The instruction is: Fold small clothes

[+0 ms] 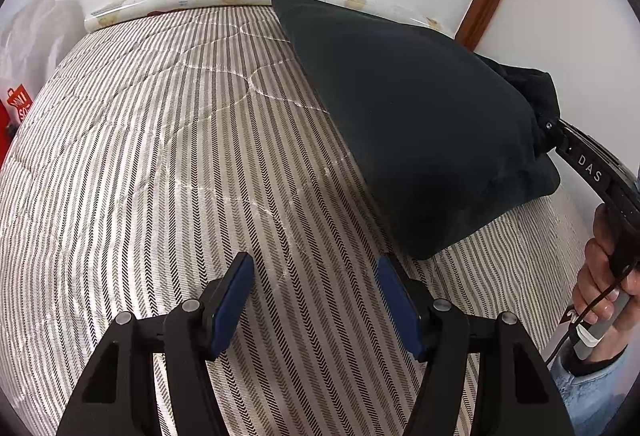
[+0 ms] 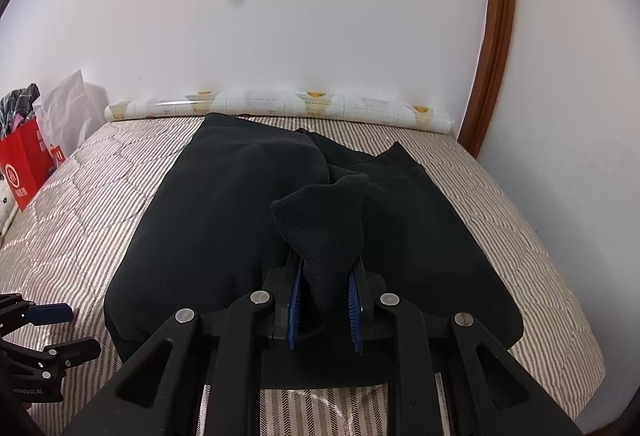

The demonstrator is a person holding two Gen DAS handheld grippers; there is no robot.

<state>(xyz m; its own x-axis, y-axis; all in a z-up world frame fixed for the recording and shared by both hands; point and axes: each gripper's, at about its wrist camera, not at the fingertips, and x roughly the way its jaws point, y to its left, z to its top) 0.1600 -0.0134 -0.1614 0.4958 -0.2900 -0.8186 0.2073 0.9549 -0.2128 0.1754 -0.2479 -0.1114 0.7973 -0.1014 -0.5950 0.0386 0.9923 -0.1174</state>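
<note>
A dark, nearly black garment (image 2: 224, 220) lies spread on the striped mattress (image 2: 100, 191). My right gripper (image 2: 325, 296) is shut on a bunched ribbed edge of the garment (image 2: 320, 220), which sticks up between the blue pads. In the left wrist view the same dark garment (image 1: 412, 115) hangs lifted at the right, pinched by the right gripper (image 1: 550, 127), which a hand (image 1: 600, 276) holds. My left gripper (image 1: 316, 272) stands open over bare mattress (image 1: 160, 155), left of the garment's lower corner, with nothing between its fingers. The left gripper also shows in the right wrist view (image 2: 60, 332).
A white wall and a patterned roll (image 2: 280, 105) border the mattress at the back. A brown wooden frame (image 2: 496, 35) rises at the right. A red paper bag (image 2: 24, 163) and white bags stand off the left edge.
</note>
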